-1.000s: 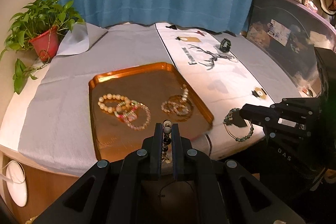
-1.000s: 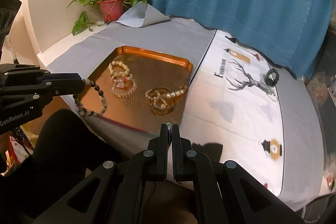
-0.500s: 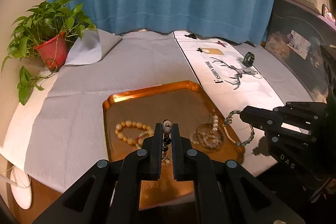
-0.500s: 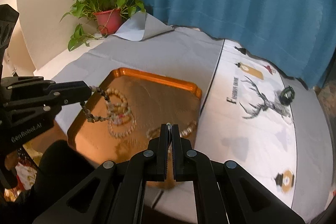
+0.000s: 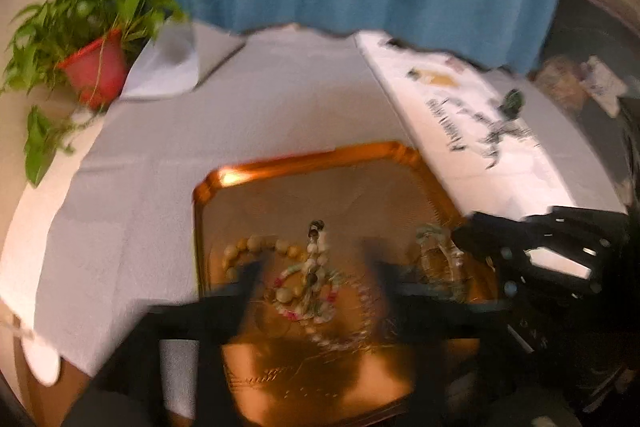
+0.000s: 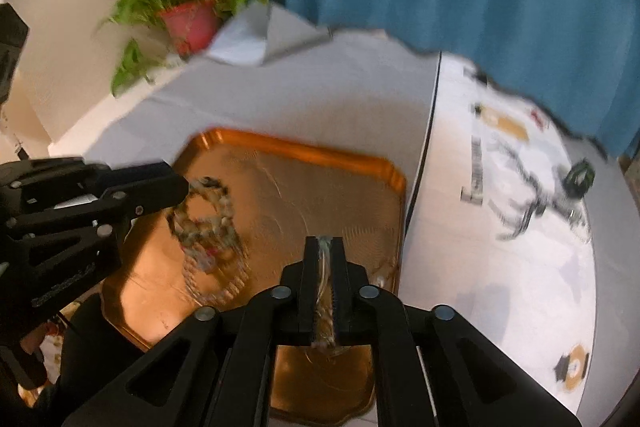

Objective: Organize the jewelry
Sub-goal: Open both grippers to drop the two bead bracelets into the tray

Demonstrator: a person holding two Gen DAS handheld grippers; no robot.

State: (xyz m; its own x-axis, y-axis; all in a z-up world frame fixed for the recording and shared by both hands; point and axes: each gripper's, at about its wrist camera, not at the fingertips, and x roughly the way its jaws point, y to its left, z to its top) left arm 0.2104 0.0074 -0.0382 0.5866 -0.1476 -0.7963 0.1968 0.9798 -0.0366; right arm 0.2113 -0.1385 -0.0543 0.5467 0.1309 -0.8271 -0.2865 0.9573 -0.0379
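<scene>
Grey-clothed table: our left gripper (image 5: 316,267) has just spread, dropping beads onto the tray (image 6: 320,155); right gripper (image 6: 325,281) loosening around its bracelet (image 6: 325,263); one dark bracelet (image 6: 578,179) remains far right

Both grippers now hang over the copper tray (image 5: 304,163), nearer to it than a second ago. The left gripper (image 5: 316,267), earlier clamped on a dark beaded bracelet (image 5: 316,239), has just been opening; its jaws stand wide, and the bracelet sits blurred between them, among the heap in the tray. The right gripper (image 6: 324,267) has just been opening slightly; a pale bracelet (image 6: 325,291) shows in the gap.
</scene>
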